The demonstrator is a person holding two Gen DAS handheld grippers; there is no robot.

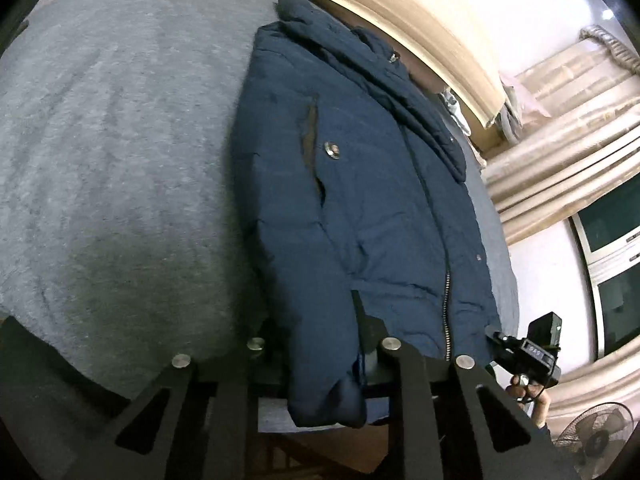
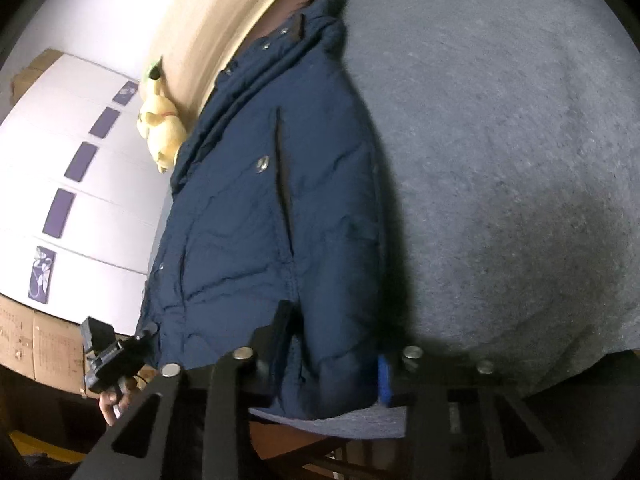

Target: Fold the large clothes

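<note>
The navy jacket [image 1: 360, 184] is laid flat on the grey bedspread [image 1: 112, 152], lengthwise along the bed, its collar end toward the wooden headboard [image 1: 400, 28] and its hem at the near edge. The zip is seen running down the front, and a metal snap button [image 1: 332, 149] sits beside a pocket slit. In the left wrist view, the left gripper [image 1: 320, 356] is set at the hem, with the bottom corner of the jacket bunched between its fingers; the grip appears closed on the cloth. The right gripper [image 1: 524, 354] is seen beyond the jacket's far edge, held in a hand [image 1: 528, 396]. In the right wrist view, the right gripper [image 2: 328, 354] is likewise placed at the hem, with the opposite bottom corner gathered between its fingers, one of which carries a blue pad [image 2: 385, 376]. A yellow plush toy [image 2: 162, 128] rests near the headboard, and cardboard boxes [image 2: 40, 348] stand by the wall.
</note>
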